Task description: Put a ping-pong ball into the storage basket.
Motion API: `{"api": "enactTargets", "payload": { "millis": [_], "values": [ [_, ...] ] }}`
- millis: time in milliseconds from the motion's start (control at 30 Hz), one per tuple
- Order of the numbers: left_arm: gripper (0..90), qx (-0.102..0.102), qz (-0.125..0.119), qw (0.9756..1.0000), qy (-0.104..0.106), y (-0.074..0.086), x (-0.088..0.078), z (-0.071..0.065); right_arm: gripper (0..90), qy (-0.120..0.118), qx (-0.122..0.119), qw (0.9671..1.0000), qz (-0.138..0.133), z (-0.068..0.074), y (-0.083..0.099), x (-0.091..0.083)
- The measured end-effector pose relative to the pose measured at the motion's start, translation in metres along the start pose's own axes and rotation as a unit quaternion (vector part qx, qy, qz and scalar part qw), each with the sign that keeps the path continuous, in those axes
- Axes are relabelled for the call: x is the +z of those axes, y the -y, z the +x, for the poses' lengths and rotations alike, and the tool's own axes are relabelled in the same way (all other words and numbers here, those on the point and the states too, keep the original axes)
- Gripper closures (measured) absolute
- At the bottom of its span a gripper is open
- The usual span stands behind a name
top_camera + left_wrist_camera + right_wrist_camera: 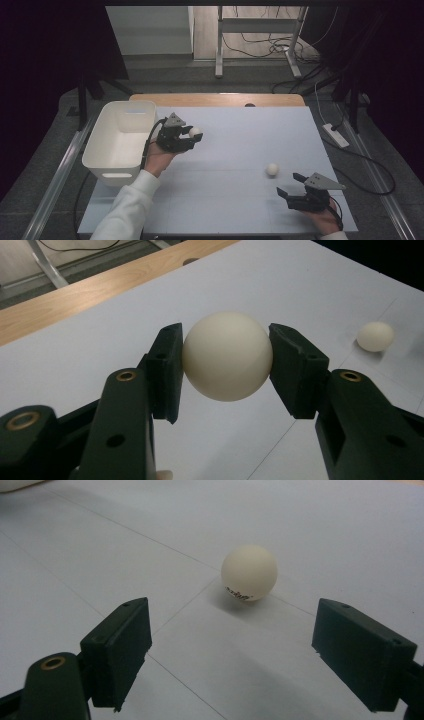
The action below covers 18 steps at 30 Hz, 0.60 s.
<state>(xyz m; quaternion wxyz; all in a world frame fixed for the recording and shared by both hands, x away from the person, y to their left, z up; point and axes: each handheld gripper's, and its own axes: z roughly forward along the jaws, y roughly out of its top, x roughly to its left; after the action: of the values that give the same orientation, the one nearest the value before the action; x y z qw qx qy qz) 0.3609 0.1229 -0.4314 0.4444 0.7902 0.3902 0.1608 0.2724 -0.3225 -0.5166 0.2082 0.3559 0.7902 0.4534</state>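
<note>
Left gripper (192, 136) clamps small white plastic ball (227, 356) above pale table (240, 200), beside white plastic bin (120, 142). Right gripper (291, 184) gapes wide; second white ball (272, 169) rests just ahead.

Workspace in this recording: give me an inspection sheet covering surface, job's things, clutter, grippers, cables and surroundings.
Surface: pale table top with thin seam lines, wooden strip along the far edge.
Job's things: held ball clamped between the left gripper's pads; loose ball resting on the table; white bin at the table's left edge.
Clutter: nothing seen.
Grippers: left gripper shut on the held ball, beside the bin; right gripper open, jaws aimed at the loose ball, apart from it.
Cables: black cable trailing from the left gripper; floor cables right of the table.
Surroundings: power strip on the floor, metal frame legs behind, dark sides.
</note>
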Motion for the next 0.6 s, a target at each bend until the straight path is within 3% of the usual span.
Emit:
{"api": "enactTargets", "payload": {
  "millis": [600],
  "values": [
    [50.6, 0.002, -0.017, 0.9997, -0.019, -0.008, -0.018, 0.007, 16.0, 0.0, 0.0, 1.0, -0.003, 0.0, 0.0, 0.0]
  ]
}}
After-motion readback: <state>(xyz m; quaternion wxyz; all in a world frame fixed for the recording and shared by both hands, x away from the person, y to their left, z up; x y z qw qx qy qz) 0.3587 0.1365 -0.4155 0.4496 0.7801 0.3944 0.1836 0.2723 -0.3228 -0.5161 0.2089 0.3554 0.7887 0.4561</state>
